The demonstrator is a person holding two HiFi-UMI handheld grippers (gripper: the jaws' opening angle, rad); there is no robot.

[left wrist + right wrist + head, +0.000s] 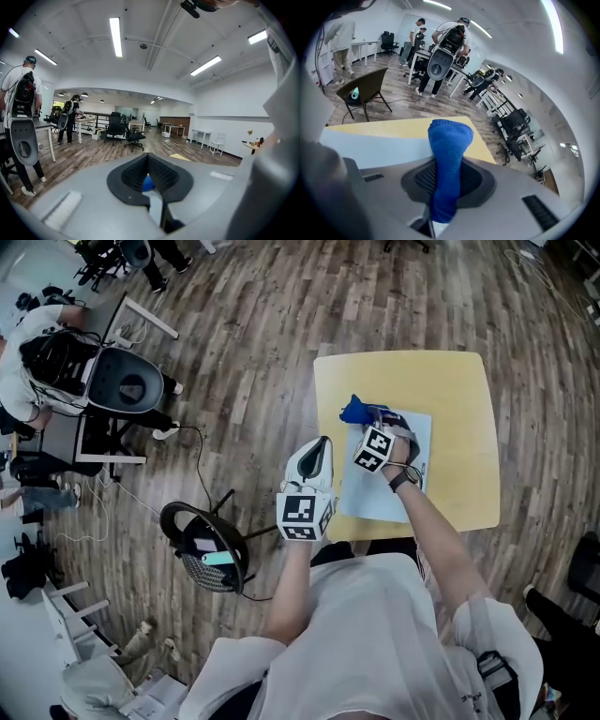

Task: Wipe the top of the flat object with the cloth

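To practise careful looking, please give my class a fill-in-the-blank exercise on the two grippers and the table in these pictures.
1. The right gripper has its jaws shut on a ____ cloth.
2. The pale flat sheet lies on a ____ table.
3. The left gripper has its jaws together and holds ____.

Missing words: blue; yellow; nothing.

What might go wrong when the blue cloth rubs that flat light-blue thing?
The thin pale blue flat sheet lies on the yellow table with the left gripper off it, so it might slide or wrinkle. The right gripper pinches the bunched blue cloth narrowly, so it may wipe only a thin stripe.
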